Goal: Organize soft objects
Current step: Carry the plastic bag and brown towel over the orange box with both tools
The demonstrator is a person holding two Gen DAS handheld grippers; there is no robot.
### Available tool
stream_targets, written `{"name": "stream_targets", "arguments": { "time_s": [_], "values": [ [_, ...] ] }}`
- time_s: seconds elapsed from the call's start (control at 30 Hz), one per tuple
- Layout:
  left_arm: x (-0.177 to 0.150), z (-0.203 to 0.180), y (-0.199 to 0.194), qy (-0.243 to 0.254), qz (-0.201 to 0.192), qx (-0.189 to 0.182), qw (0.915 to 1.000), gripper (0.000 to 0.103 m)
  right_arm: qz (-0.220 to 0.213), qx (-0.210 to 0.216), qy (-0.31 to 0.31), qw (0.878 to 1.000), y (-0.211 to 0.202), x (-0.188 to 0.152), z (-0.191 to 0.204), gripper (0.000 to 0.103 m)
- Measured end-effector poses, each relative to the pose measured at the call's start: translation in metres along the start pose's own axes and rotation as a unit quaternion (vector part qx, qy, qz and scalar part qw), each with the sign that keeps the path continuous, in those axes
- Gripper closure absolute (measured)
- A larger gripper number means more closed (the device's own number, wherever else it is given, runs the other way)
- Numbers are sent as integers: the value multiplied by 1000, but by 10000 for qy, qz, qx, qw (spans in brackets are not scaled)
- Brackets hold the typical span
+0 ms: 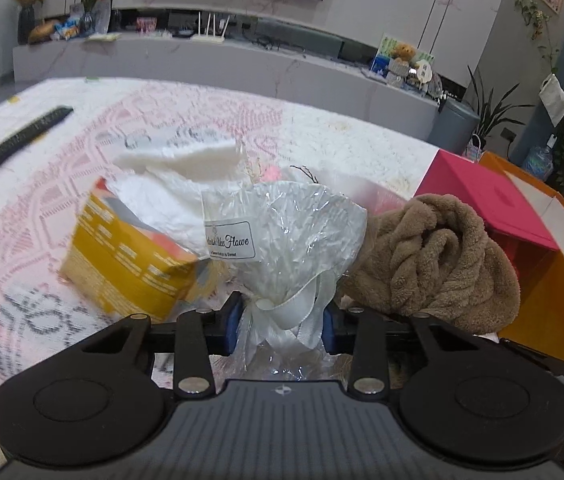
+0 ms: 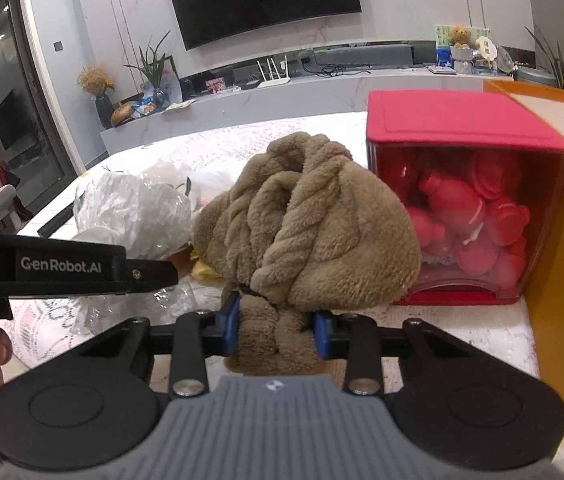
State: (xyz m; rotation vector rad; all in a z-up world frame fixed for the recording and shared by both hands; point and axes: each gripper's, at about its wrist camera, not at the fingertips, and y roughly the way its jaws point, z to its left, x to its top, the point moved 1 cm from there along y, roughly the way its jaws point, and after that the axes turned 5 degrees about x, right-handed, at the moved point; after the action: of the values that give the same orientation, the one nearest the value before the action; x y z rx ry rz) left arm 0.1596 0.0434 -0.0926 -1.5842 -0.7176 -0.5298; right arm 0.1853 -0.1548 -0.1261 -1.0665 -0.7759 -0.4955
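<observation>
Left gripper (image 1: 281,326) pinches the wrapped bouquet (image 1: 286,236) at its ribbon; right gripper (image 2: 276,330) clamps the brown fleece bundle (image 2: 310,220) just left of the red box (image 2: 462,128).

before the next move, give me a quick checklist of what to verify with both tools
1. Left tool shut on the white cellophane-wrapped bouquet at its ribbon: ok.
2. Right tool shut on the brown fluffy twisted towel: ok.
3. Towel clear of the red transparent-fronted box: cannot tell, they look very close.
4. Yellow cardboard box beside the bouquet sitting flat: not ok, it looks tilted.
5. Black remote control out of the way, far left on the pink-patterned white tablecloth: ok.
6. Destination for the soft things visible: cannot tell.
</observation>
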Motion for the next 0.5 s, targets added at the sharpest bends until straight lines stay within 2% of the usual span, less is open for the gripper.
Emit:
{"name": "stream_targets", "arguments": {
  "time_s": [0.17, 0.3, 0.5],
  "values": [
    [0, -5, -29, 125, -251, 127, 9995, 61, -127, 15, -43, 9999, -23, 6, 0, 68],
    [-5, -11, -54, 213, -385, -9, 9990, 61, -253, 35, -130, 9996, -47, 12, 8, 68],
    [-5, -28, -92, 338, -645, -154, 9972, 61, -465, 19, 67, 9989, -94, 5, 12, 68]
  ]
}}
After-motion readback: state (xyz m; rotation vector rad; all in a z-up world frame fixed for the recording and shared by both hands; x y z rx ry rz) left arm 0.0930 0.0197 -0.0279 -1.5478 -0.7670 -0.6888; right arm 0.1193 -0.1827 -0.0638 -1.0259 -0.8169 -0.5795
